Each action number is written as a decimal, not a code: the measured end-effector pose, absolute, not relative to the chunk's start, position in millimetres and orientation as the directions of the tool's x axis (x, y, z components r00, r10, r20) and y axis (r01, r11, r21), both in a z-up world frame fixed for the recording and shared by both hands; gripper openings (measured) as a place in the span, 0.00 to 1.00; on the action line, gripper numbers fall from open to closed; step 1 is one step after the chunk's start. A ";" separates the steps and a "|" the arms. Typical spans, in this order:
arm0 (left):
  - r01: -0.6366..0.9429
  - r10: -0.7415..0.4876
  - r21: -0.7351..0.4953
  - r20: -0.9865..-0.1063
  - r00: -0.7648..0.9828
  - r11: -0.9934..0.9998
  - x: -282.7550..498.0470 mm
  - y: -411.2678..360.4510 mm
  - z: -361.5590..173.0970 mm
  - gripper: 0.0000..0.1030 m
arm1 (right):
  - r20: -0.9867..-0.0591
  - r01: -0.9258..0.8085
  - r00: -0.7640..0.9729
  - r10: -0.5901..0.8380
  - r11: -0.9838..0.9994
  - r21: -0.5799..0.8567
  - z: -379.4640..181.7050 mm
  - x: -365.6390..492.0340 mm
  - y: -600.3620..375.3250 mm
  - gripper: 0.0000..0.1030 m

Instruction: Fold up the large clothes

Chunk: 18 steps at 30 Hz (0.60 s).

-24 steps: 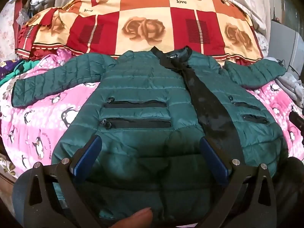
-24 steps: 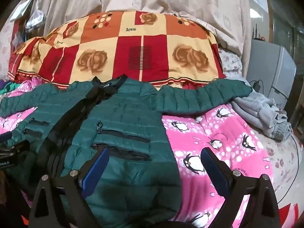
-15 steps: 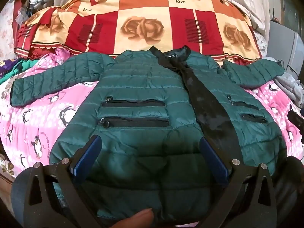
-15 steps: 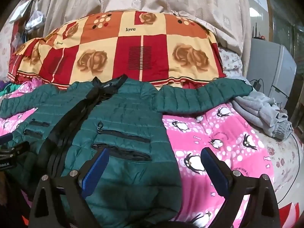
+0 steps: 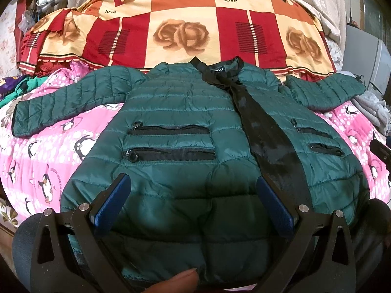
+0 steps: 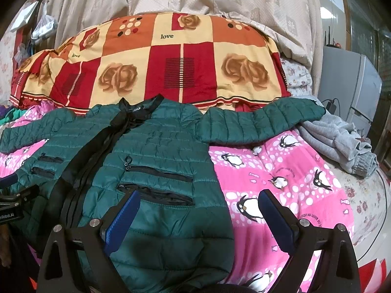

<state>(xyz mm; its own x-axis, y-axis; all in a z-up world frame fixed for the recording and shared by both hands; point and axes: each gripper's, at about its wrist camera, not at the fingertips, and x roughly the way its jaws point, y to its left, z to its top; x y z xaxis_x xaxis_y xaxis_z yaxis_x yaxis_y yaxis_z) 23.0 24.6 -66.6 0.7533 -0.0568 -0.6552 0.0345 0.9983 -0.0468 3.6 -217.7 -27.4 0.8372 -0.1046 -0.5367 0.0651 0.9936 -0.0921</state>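
Note:
A dark green quilted jacket (image 5: 180, 112) lies face up and spread flat on a pink penguin-print sheet (image 5: 48, 156), sleeves out to both sides, black front placket down the middle. It also shows in the right wrist view (image 6: 158, 151). My left gripper (image 5: 194, 195) is open and empty, hovering over the jacket's lower hem. My right gripper (image 6: 199, 210) is open and empty over the jacket's right lower edge and the sheet. The left sleeve (image 5: 63, 102) and right sleeve (image 6: 261, 124) lie stretched out.
A red, orange and cream rose-print quilt (image 5: 185, 26) is piled behind the jacket. A grey garment (image 6: 342, 141) lies at the right bed edge beside a grey appliance (image 6: 349, 85). Coloured clothes (image 5: 14, 88) sit at the far left.
Both grippers have drifted very slightly; the jacket lies the same and both grippers stay open.

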 end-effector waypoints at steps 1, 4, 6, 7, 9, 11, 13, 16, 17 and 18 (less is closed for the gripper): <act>0.034 -0.056 -0.046 -0.655 0.754 0.998 23.0 24.6 -66.7 1.00 | -0.533 0.065 0.840 -0.104 0.994 -0.091 -27.5 3.6 -217.7 0.93; 0.035 -0.057 -0.047 -0.656 0.753 0.998 23.1 24.7 -66.6 1.00 | -0.526 0.066 0.844 -0.103 0.994 -0.088 -27.1 3.7 -218.1 0.93; 0.034 -0.057 -0.047 -0.655 0.753 0.998 23.0 24.7 -66.6 1.00 | -0.525 0.066 0.845 -0.101 0.994 -0.085 -26.9 3.6 -218.1 0.93; 0.035 -0.057 -0.047 -0.656 0.753 0.998 23.2 24.6 -66.7 1.00 | -0.526 0.066 0.844 -0.101 0.994 -0.084 -26.9 3.7 -218.1 0.93; 0.034 -0.056 -0.047 -0.656 0.753 0.998 23.0 24.7 -66.6 1.00 | -0.525 0.066 0.845 -0.101 0.994 -0.084 -26.9 3.8 -218.0 0.93; 0.034 -0.056 -0.047 -0.656 0.753 0.998 23.0 24.7 -66.5 1.00 | -0.520 0.067 0.848 -0.100 0.994 -0.082 -26.7 3.5 -218.4 0.93; 0.034 -0.057 -0.047 -0.656 0.753 0.998 23.1 24.6 -66.6 1.00 | -0.518 0.067 0.849 -0.100 0.994 -0.082 -26.9 3.5 -218.2 0.93; 0.034 -0.057 -0.047 -0.656 0.753 0.998 23.2 24.5 -66.6 1.00 | -0.517 0.067 0.850 -0.099 0.995 -0.080 -26.8 3.8 -218.6 0.93; 0.034 -0.056 -0.047 -0.657 0.752 0.998 22.9 24.4 -67.5 1.00 | -0.515 0.067 0.851 -0.099 0.995 -0.079 -26.7 3.7 -218.6 0.93; 0.034 -0.056 -0.047 -0.658 0.751 0.998 22.9 24.1 -68.1 1.00 | -0.513 0.068 0.852 -0.099 0.995 -0.079 -26.4 3.5 -218.7 0.93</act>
<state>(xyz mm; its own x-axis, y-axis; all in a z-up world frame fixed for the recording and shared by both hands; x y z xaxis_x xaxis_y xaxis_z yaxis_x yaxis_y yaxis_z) 22.9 24.1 -68.1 0.7512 -0.0562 -0.6577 0.0339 0.9983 -0.0466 3.5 -218.7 -26.4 0.8524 -0.0988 -0.5134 0.0676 0.9946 -0.0792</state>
